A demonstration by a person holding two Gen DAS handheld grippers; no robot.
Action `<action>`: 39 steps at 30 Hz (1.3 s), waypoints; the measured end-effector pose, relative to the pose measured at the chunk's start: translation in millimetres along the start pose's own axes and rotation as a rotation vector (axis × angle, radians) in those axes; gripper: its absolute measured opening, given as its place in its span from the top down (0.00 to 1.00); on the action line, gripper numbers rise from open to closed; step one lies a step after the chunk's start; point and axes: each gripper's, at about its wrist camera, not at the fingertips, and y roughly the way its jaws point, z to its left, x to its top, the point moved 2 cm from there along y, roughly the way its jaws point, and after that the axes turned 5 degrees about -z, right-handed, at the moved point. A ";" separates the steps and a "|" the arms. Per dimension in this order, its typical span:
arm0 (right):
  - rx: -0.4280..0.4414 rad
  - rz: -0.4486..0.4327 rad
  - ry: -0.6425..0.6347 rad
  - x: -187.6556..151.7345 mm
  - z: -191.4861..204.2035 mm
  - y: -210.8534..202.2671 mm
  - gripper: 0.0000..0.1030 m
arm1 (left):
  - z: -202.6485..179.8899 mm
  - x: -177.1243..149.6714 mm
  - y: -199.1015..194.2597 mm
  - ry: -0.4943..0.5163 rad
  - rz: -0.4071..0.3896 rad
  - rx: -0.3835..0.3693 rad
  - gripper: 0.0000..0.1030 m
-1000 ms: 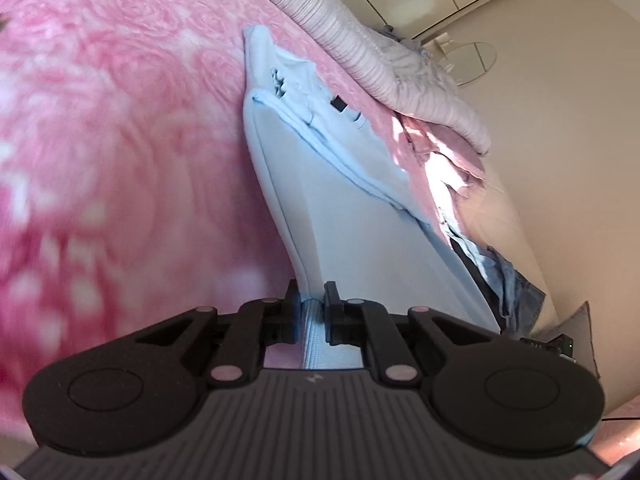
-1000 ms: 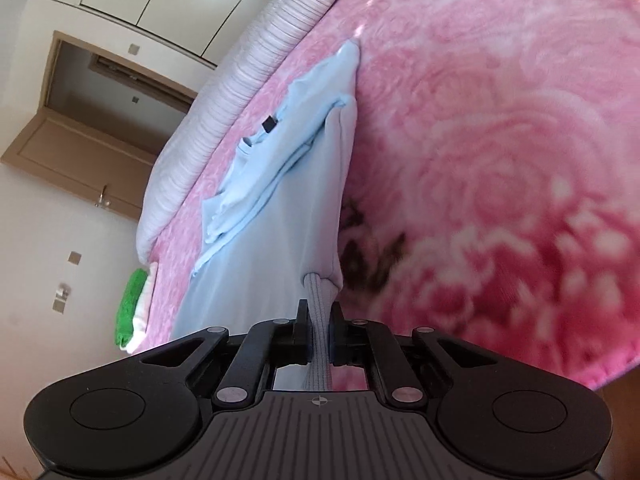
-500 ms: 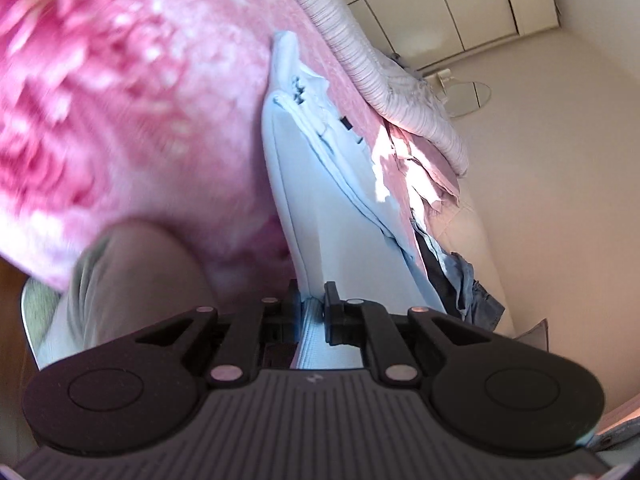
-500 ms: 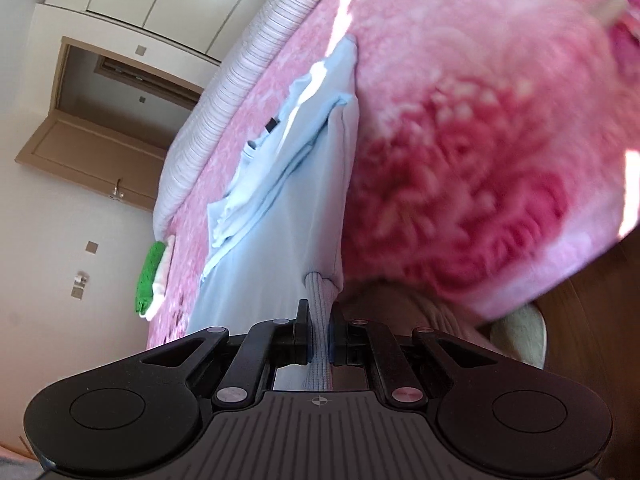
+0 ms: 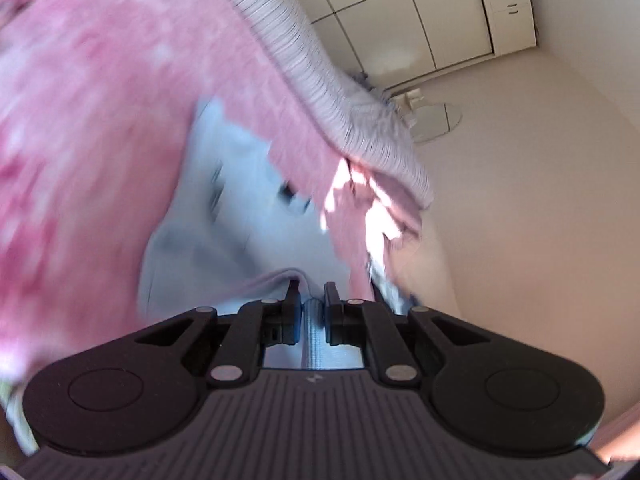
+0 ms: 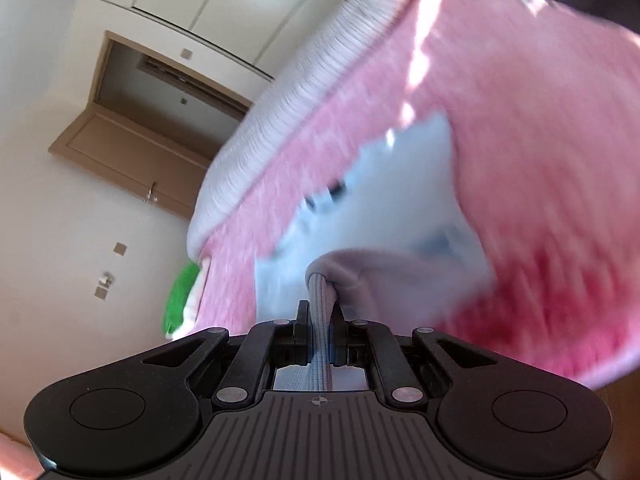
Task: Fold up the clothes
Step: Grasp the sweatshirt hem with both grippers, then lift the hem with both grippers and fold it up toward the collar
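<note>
Tools (image 5: 312, 300) (image 6: 320, 312) clamped on garment (image 5: 240, 216)

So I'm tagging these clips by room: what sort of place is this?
Most likely a bedroom: a bed under a pink blanket, a striped duvet bunched along it, built-in cupboards and a wooden door.

Open pink blanket (image 5: 100, 128) flanks the garment (image 5: 240, 216); the striped duvet roll (image 5: 320, 80) blocks the far edge.

Pale blue garment (image 5: 248, 216) with a ribbed hem between the fingers, pink mottled blanket (image 5: 88, 120) ahead, grey-striped duvet (image 6: 288, 100) beyond.
</note>
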 end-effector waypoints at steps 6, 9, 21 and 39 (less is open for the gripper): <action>-0.118 -0.052 0.145 89.2 -17.7 106.2 0.78 | 23.7 84.0 97.2 -0.101 -0.062 0.120 0.89; -0.196 -0.065 0.176 113.5 -34.3 131.0 0.46 | 42.2 108.5 113.9 -0.121 -0.108 0.200 0.77; -0.291 0.026 -0.258 97.4 -59.5 138.0 0.44 | 33.4 91.6 147.9 0.297 0.117 0.280 0.66; -0.324 0.075 -0.342 91.1 -78.2 174.1 0.78 | 36.2 73.2 189.8 0.426 0.189 0.302 0.91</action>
